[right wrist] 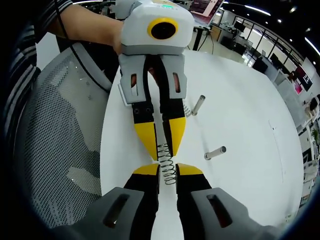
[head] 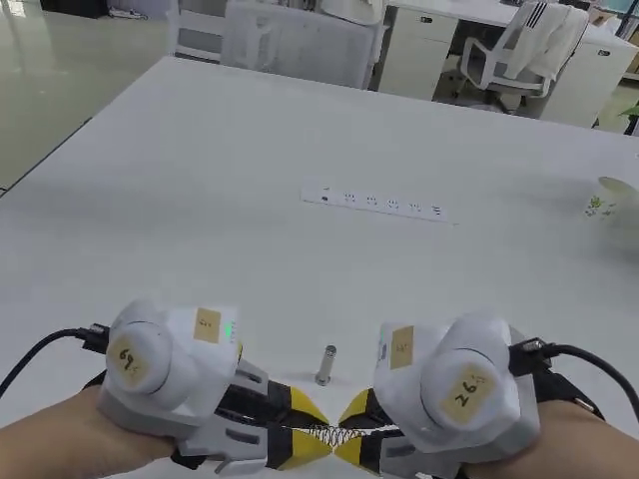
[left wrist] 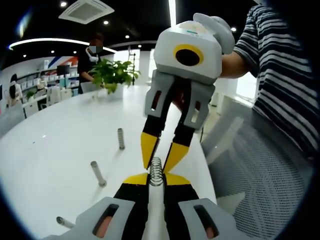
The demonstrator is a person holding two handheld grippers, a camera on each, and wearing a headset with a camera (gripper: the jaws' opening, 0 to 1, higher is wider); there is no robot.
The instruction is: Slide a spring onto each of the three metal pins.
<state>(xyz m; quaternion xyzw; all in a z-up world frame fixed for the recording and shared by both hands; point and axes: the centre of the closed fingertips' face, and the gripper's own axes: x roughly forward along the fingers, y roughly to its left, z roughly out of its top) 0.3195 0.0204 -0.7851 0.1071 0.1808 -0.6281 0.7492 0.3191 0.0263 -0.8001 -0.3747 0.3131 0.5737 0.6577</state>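
At the near edge of the bench, the left gripper and the right gripper meet tip to tip. Each is clenched on one end of a single spring, which stretches between them just above the white top. Just beyond the tips, in the head view, a pin stands upright, apart from both grippers. The left gripper view shows three pins spaced apart near this edge, none touching the grippers. Past them the middle of the bench lies open as far as a power strip lying flat across the centre. A cup sits at the right edge, and office chairs stand past the far edge.
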